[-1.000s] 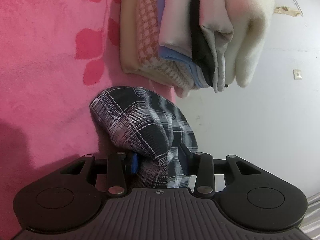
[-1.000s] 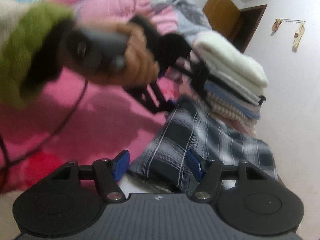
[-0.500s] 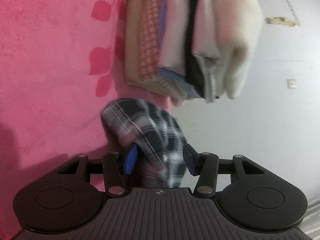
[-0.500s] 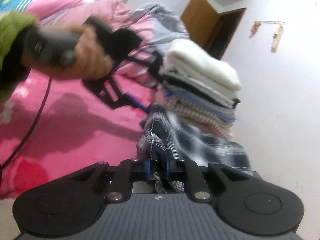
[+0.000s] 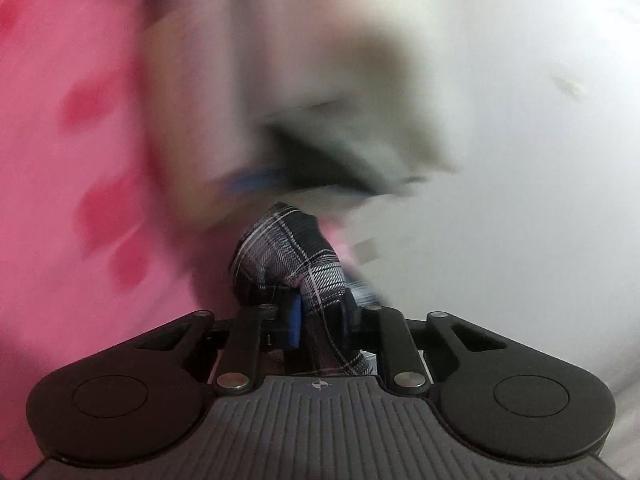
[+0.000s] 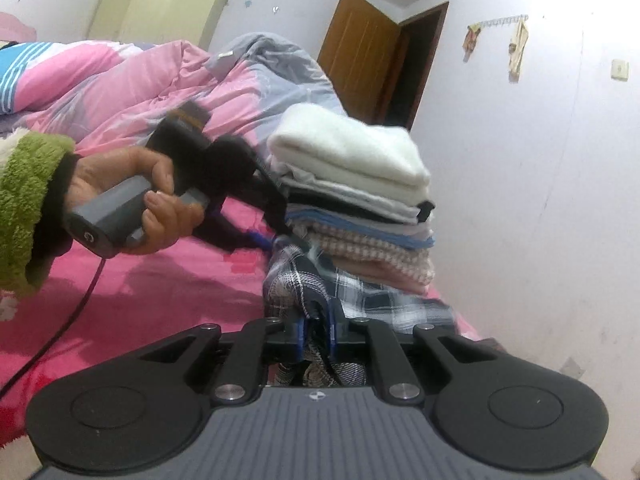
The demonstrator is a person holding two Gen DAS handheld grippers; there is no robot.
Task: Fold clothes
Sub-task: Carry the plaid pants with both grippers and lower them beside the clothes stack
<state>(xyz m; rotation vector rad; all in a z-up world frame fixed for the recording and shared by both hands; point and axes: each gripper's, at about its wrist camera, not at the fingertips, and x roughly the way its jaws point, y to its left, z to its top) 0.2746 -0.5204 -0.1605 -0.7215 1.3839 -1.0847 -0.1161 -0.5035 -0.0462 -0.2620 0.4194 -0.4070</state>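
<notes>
Pink bed (image 6: 160, 280); hand-held grippers apparently pinching plaid cloth (image 6: 296, 284).

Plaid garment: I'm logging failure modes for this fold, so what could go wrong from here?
The plaid garment, pinched by both the right gripper and the left gripper, lies right against the stack of folded clothes; lifting it could topple the stack. The stack also sits near the bed edge, so pieces could fall off.
</notes>
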